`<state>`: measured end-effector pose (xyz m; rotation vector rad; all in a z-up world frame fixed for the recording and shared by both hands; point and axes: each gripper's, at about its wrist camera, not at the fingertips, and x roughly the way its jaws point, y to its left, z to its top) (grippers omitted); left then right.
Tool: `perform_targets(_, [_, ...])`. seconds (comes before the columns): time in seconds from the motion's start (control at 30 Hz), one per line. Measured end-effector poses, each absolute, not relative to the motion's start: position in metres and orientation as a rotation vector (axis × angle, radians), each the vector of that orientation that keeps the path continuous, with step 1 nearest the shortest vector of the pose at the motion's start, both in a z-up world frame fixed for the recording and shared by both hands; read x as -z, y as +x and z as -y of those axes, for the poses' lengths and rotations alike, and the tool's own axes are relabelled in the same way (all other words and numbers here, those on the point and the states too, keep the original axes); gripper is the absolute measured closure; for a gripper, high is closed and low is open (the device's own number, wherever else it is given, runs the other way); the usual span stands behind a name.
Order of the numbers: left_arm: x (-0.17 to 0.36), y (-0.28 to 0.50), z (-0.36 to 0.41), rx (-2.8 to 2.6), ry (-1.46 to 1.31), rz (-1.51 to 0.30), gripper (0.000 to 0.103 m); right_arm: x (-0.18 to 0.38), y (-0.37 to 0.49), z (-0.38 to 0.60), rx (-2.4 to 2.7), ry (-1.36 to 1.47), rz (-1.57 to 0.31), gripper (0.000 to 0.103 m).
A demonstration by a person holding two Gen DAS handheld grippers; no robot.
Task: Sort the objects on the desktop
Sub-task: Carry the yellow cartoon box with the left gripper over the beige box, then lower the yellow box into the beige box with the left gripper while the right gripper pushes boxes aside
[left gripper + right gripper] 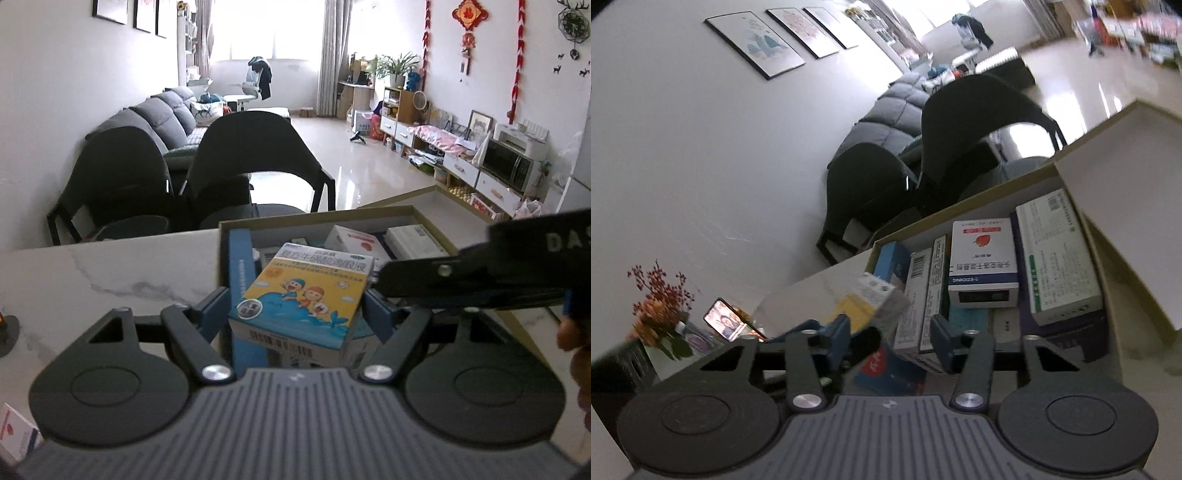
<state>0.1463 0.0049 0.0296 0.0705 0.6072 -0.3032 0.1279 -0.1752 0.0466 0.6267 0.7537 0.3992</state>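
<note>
Marble desk (pixel 92 280), open cardboard box (pixel 417 212). Your left tongs (pixel 297 306) clamp the yellow-blue carton (pixel 299 295); right tongs (pixel 890 338) part-open, gripping nothing.

The open cardboard box (pixel 1082 229) is crowded: medicine packs (pixel 982 258) lie side by side and cover nearly all of its floor, leaving only narrow gaps between them. The right tongs (pixel 373 278) reach across in front of the left tongs (pixel 295 314), blocking entry from that side. Left of the box the marble counter (pixel 110 280) lies bare. Two dark chairs (pixel 255 162) stand close behind its far edge, apparently touching it.
</note>
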Motion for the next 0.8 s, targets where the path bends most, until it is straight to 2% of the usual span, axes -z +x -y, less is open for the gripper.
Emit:
perform_targets(0.27, [-0.022,0.163,0.004,0.285,0.081,-0.645,0.028,-0.035,0.167,0.173,-0.411,0.652,-0.835,0.074])
perform_targets(0.8, [-0.018,0.166,0.011,0.313,0.130,-0.698,0.028,-0.031,0.185,0.159,-0.381,0.588,-0.861,0.071])
